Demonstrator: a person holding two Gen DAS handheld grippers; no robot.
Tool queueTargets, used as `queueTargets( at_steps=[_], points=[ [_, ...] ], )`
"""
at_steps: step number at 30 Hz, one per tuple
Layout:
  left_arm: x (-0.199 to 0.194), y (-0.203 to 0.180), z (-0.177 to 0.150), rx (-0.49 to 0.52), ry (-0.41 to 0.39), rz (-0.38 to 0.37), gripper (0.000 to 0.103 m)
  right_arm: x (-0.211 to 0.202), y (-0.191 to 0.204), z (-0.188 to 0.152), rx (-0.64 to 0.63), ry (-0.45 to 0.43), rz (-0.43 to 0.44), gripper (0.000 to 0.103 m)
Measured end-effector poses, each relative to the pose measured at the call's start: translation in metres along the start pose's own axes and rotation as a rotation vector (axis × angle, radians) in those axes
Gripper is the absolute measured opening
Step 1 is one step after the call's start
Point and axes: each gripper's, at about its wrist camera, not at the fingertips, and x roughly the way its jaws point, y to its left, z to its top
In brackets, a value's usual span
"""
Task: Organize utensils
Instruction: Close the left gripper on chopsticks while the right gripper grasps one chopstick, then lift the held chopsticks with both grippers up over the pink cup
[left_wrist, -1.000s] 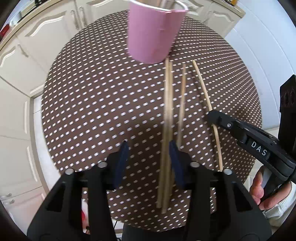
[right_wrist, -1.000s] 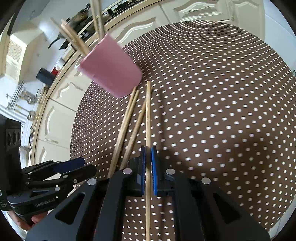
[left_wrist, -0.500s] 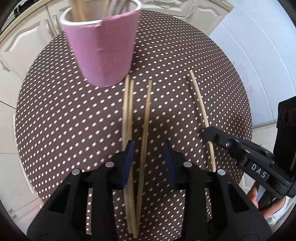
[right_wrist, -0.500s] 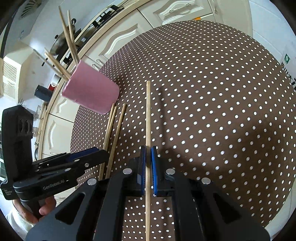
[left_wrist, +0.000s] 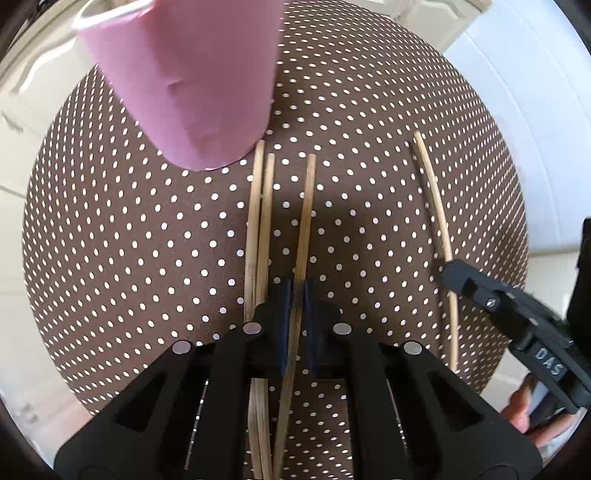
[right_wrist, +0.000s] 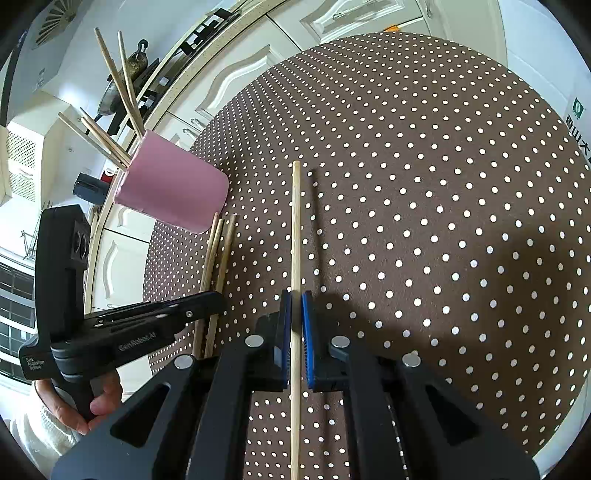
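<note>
Left wrist view: the left gripper (left_wrist: 295, 295) fingers clamp one chopstick (left_wrist: 306, 221) lying on the desk (left_wrist: 147, 240) beside the pink cup (left_wrist: 192, 85), ready for lifting. The right gripper (right_wrist: 295, 314) grips another chopstick (right_wrist: 295, 229), likely for cup insertion.

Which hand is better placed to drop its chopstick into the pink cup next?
Probably left: its gripper holds a chopstick right beside the cup; the right gripper is further off.

A pink cup (left_wrist: 192, 81) and pale wooden chopsticks (left_wrist: 258, 229) on a brown, white-dotted tablecloth (left_wrist: 129, 240)
</note>
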Motion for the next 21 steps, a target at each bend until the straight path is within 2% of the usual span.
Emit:
queueTargets(
  at_steps=[5, 8, 11, 18, 21],
  points=[
    [-0.004, -0.005, 0.006, -0.011, -0.011, 0.006, 0.006, -0.001, 0.008, 0.008, -0.008, -0.013, 0.004, 0.005],
    [-0.015, -0.009, -0.004, -0.010, -0.031, -0.007, 0.006, -0.004, 0.014, 0.014, -0.017, -0.034, 0.006, 0.005],
    [-0.039, -0.002, -0.020, 0.000, -0.053, -0.011, 0.006, -0.009, 0.020, 0.018, -0.022, -0.059, 0.015, 0.005],
    [-0.080, 0.005, -0.029, -0.012, -0.120, -0.025, 0.006, -0.024, 0.031, 0.026, -0.034, -0.131, 0.026, 0.005],
    [-0.107, 0.024, -0.053, -0.015, -0.149, -0.037, 0.006, -0.031, 0.035, 0.029, -0.038, -0.171, 0.033, 0.005]
  ],
)
